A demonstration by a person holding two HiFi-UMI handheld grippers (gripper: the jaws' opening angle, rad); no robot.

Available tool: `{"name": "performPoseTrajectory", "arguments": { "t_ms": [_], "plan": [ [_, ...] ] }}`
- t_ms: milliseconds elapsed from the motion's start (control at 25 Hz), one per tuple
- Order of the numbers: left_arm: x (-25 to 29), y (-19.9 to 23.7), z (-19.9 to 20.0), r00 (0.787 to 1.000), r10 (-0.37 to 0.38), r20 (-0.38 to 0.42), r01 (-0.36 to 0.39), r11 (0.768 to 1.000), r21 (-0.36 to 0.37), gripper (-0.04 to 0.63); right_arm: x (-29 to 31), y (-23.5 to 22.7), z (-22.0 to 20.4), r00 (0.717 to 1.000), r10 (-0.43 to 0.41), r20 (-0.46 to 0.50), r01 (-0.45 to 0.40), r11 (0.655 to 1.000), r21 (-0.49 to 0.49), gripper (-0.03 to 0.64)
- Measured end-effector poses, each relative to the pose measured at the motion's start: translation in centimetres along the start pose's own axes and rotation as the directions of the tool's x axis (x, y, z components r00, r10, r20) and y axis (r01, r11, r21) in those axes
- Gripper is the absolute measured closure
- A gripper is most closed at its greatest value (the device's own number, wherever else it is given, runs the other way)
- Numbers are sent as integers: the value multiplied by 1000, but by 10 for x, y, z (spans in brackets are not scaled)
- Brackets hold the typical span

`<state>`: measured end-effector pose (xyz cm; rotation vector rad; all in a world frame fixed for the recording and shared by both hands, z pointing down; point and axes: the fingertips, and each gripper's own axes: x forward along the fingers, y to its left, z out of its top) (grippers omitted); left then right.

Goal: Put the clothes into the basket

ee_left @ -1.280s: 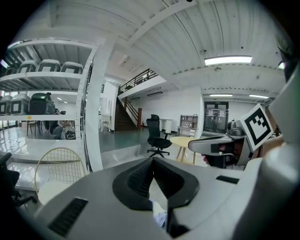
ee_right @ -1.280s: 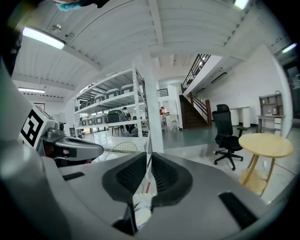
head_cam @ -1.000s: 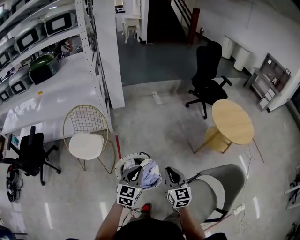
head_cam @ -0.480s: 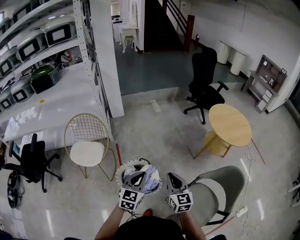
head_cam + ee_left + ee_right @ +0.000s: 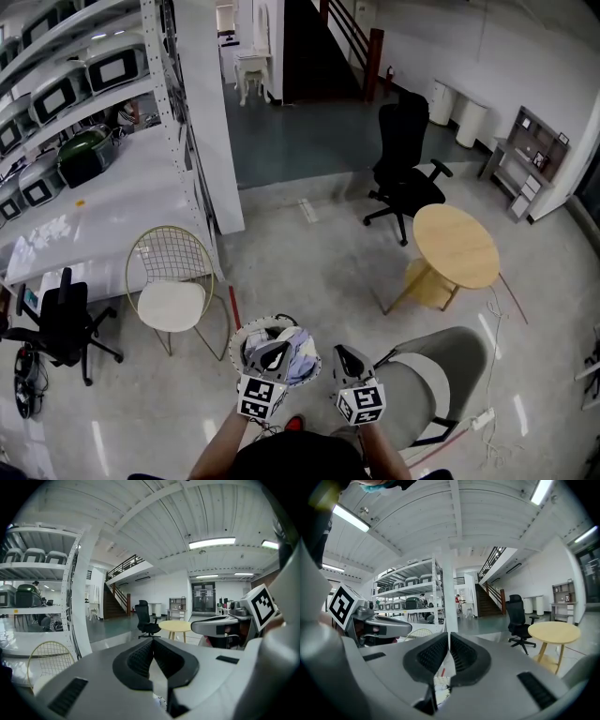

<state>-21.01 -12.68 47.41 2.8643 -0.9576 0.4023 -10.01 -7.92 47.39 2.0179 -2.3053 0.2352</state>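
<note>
A round white mesh basket stands on the floor at my feet, filled with white and light blue clothes. My left gripper hovers over the basket, its jaws shut with nothing between them; in the left gripper view the pads meet at the tips. To the right of the basket, my right gripper hangs shut and empty, between the basket and a grey chair. In the right gripper view the basket's mesh shows below the closed jaws.
A gold wire chair with a white cushion stands left of the basket. A round wooden table and a black office chair are further off on the right. White shelving and a pillar rise on the left.
Both grippers have drifted slightly across the floor with the person, and the head view has shifted a little. The jaws stay shut and empty.
</note>
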Motion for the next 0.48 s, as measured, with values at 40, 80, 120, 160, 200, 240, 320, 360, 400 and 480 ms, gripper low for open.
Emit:
{"name": "performPoseTrajectory", "arguments": {
  "t_ms": [40,80,120,160,200,240,320,360,400,480],
  "plan": [
    [-1,-1,0,1000,-1,-1,1,1000,1,588,-1,0,-1,1000,0,-2,0,1000,1,577],
    [-2,-3,-1,1000,-3,-2,3,1000,3,588,-3,0,-2,1000,1,-4,-1,1000,1,577],
    [-2,-4,-1,1000,-3,-3,3,1000,5,588,-4,1,-2,1000,2,-6,-2,1000,1,577],
    [-3,-5,-1,1000,-4,-3,4,1000,5,588,-5,2,-2,1000,3,-7,-3,1000,1,577],
    [-3,-5,-1,1000,-3,-3,3,1000,5,588,-5,2,-3,1000,3,-7,-3,1000,1,577],
    [-4,-5,0,1000,-3,-2,3,1000,4,588,-6,3,-3,1000,4,-7,-4,1000,1,577],
    [-4,-5,0,1000,-1,-3,1,1000,5,588,-6,4,-3,1000,6,-6,-6,1000,2,577],
    [-5,-5,-1,1000,-1,-4,1,1000,5,588,-7,5,-3,1000,8,-6,-8,1000,2,577],
    [-5,-6,-2,1000,-1,-6,1,1000,4,588,-7,5,-4,1000,9,-7,-9,1000,2,577],
    [-6,-7,-5,1000,0,-9,0,1000,1,588,-8,6,-5,1000,12,-8,-12,1000,1,577]
  ]
}}
